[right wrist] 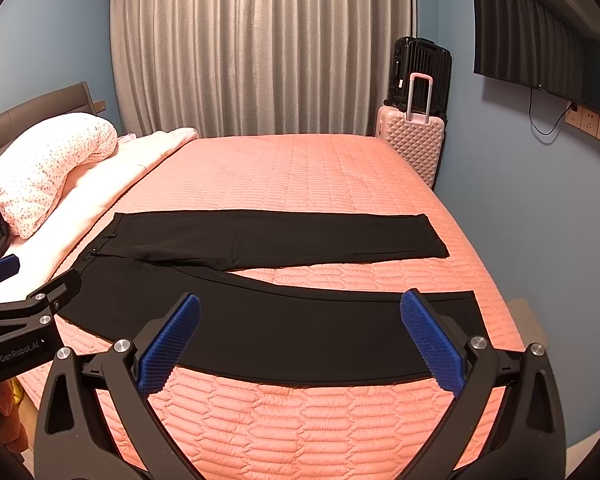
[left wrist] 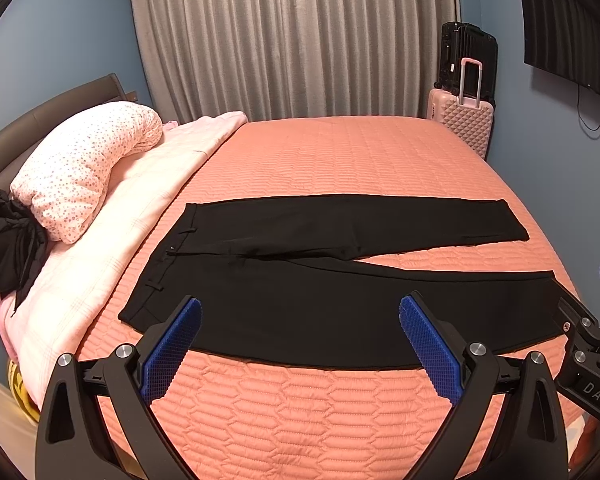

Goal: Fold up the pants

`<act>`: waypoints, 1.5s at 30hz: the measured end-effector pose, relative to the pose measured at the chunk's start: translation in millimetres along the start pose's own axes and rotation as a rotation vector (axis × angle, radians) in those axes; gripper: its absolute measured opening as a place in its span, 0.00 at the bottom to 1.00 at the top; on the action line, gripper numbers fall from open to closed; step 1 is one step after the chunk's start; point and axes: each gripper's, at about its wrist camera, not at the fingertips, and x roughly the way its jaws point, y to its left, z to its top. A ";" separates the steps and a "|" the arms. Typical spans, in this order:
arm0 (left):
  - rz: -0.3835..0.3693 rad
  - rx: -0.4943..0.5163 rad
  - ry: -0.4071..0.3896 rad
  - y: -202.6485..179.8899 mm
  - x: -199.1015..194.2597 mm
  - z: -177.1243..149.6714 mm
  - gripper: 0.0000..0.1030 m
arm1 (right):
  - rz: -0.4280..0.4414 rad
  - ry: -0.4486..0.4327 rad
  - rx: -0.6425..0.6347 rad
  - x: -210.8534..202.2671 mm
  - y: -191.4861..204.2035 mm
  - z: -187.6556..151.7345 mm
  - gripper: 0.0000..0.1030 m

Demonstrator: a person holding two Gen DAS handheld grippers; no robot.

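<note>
One pair of black pants (left wrist: 300,272), two suitcases (left wrist: 462,120)

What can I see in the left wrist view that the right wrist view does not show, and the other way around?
Only the left wrist view shows the black bundle of cloth beside the dotted pillow clearly, and a yellow object low beside the bed. Only the right wrist view shows the wall sockets under the television. Both show the black pants spread flat on the orange bedspread, legs apart, the grey curtain, the pink suitcase and black suitcase. The left gripper and right gripper are open above the near leg.
</note>
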 end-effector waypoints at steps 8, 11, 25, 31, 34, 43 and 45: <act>0.010 0.003 0.012 -0.5 3.0 0.0 0.95 | 0.009 0.015 0.001 4.4 0.0 -2.5 0.96; 0.018 0.002 0.019 -0.5 7.2 -0.7 0.95 | 0.053 0.029 -0.009 12.9 -1.8 -5.0 0.96; 0.074 -0.104 0.108 2.8 125.2 -7.6 0.95 | 0.110 0.258 0.064 259.7 -187.5 20.1 0.96; 0.097 -0.044 0.083 -29.9 184.8 12.3 0.95 | 0.076 0.352 0.228 416.3 -302.7 41.3 0.96; 0.076 -0.053 0.081 -42.3 211.8 16.1 0.95 | 0.056 0.352 0.196 463.3 -326.4 49.9 0.96; 0.016 -0.089 0.165 -45.0 280.1 12.8 0.95 | 0.128 0.335 0.034 522.1 -317.4 49.7 0.78; 0.023 -0.101 0.164 -27.0 290.8 18.3 0.95 | 0.120 0.318 0.044 522.9 -321.8 51.8 0.59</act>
